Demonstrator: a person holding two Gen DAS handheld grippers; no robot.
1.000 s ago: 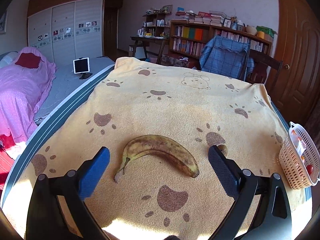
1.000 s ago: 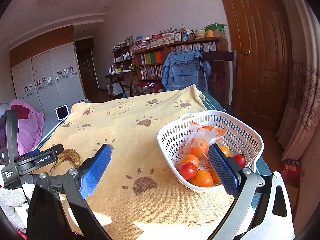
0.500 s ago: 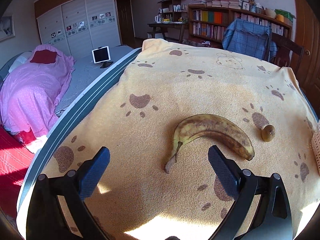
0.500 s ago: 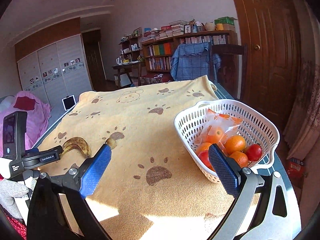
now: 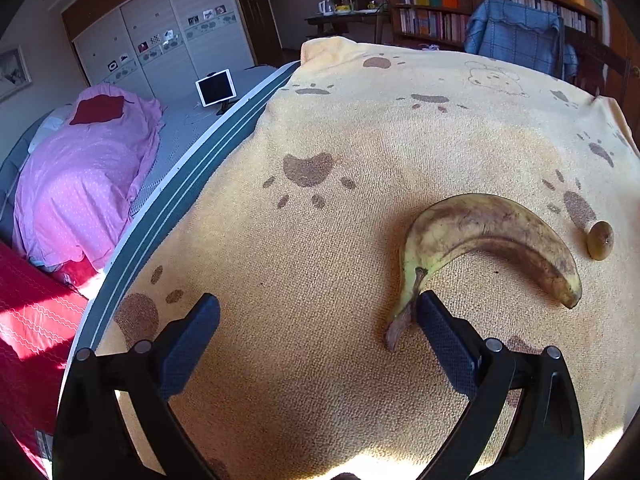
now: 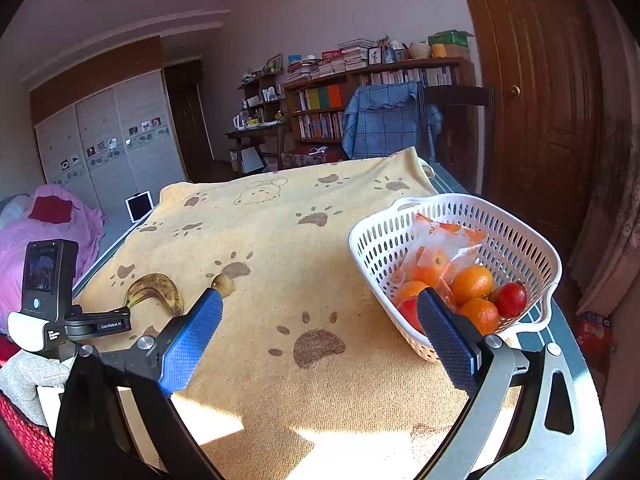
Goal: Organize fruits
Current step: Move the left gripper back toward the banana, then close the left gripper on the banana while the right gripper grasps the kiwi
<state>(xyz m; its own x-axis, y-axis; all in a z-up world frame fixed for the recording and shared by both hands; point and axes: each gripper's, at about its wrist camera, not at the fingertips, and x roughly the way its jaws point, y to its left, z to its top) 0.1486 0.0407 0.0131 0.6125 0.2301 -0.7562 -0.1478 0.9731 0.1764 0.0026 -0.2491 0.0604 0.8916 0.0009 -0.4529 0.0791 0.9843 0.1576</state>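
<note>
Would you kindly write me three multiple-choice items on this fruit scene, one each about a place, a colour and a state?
1. Where does the banana lie?
A. in the white basket
B. on the yellow blanket
C. on the pink bedding

2. What colour is the basket?
A. white
B. green
C. black

3. How is the left tool set?
A. shut on the banana
B. shut on nothing
C. open, holding nothing

Answers:
1 B: the banana rests on the paw-print blanket, apart from the basket.
2 A: the perforated plastic wall is white, with oranges and red fruit inside.
3 C: the blue fingers stand wide apart, with only blanket between them and the banana's stem just beside one of them.
</note>
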